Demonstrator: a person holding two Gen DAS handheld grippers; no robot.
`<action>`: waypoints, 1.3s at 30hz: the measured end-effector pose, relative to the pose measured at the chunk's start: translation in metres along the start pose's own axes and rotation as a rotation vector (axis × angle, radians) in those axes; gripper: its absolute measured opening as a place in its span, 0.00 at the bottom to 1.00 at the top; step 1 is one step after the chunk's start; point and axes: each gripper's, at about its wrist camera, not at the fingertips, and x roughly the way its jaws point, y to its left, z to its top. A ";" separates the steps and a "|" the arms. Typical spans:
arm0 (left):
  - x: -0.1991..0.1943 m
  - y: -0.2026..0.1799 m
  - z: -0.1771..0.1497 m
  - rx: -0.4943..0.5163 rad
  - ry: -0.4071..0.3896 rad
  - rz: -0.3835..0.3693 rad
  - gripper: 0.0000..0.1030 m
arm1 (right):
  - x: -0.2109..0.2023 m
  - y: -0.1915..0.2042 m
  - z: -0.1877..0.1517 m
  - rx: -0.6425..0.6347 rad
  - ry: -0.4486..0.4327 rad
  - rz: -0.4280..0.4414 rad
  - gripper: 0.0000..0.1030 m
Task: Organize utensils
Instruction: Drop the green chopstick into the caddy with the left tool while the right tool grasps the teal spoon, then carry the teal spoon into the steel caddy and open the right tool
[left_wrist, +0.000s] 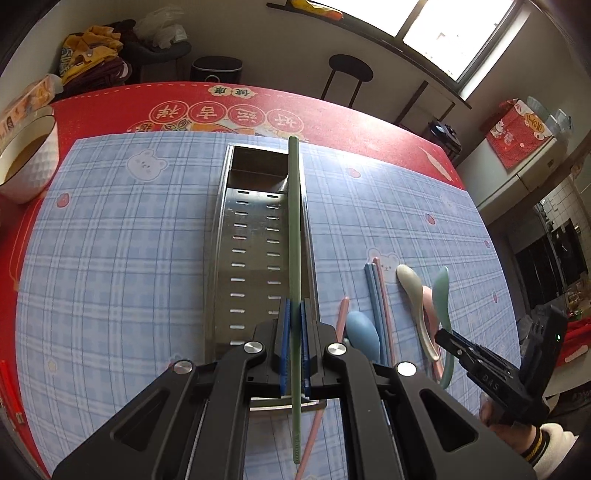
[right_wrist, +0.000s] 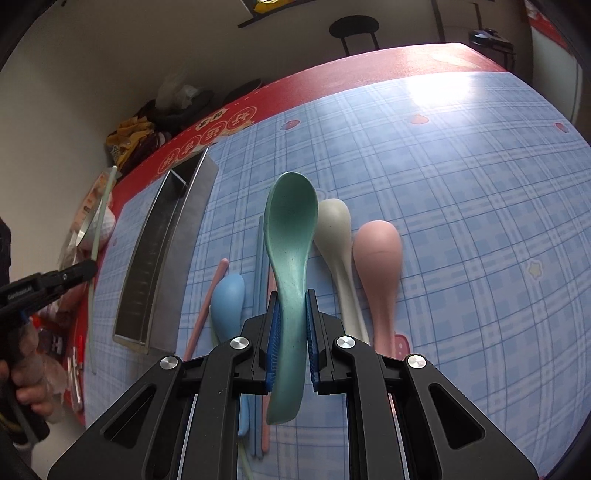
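The left hand-held gripper pinched a green chopstick over the metal utensil tray, while the right hand-held gripper clamped the teal spoon.

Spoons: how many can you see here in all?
4. The green spoon is clamped in the right gripper's fingers. The beige spoon, pink spoon and blue spoon lie on the checked mat. Others may be hidden beneath the grippers.

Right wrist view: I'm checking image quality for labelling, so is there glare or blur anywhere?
Right wrist view: window glare whitens the far blue mat, and the pink spoon looks motion-smeared; left wrist view: the window is overexposed, and fisheye bends the metal tray.
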 end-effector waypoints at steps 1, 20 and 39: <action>0.011 -0.001 0.007 0.004 0.014 0.008 0.05 | -0.003 -0.004 0.000 0.010 -0.005 -0.004 0.13; 0.103 0.003 0.037 0.055 0.227 0.076 0.06 | -0.035 -0.054 -0.003 0.117 -0.053 -0.050 0.13; -0.016 -0.019 -0.001 0.233 -0.105 0.246 0.55 | -0.031 -0.013 0.024 0.030 -0.044 0.008 0.13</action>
